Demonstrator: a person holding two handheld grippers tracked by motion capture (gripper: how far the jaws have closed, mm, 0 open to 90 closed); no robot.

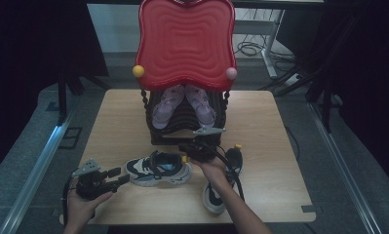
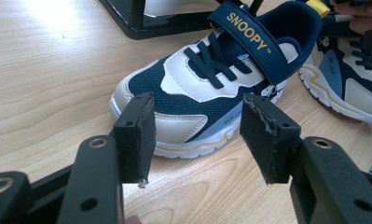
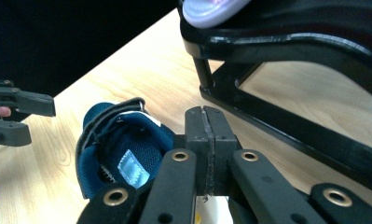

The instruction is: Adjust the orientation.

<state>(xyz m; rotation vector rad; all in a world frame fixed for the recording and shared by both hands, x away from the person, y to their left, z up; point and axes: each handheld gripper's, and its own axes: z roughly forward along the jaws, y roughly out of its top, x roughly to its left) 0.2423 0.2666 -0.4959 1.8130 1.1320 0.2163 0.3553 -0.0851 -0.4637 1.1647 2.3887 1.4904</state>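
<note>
Four shoes show: two navy-and-white sneakers on the table (image 1: 275,141) and two lilac shoes (image 1: 182,105) on the black rack (image 1: 158,136) under the red tray (image 1: 184,41). One sneaker (image 2: 207,88) lies on its sole just ahead of the left claw (image 2: 195,135), toe toward it, untouched. The second sneaker (image 1: 220,187) lies under the right forearm, behind the right claw (image 3: 205,140). The left claw's jaws stand apart with nothing between them, held low and level by the left hand (image 1: 82,202). The right claw's jaws are pressed together, empty, at the first sneaker's heel opening, its arm stretched forward.
</note>
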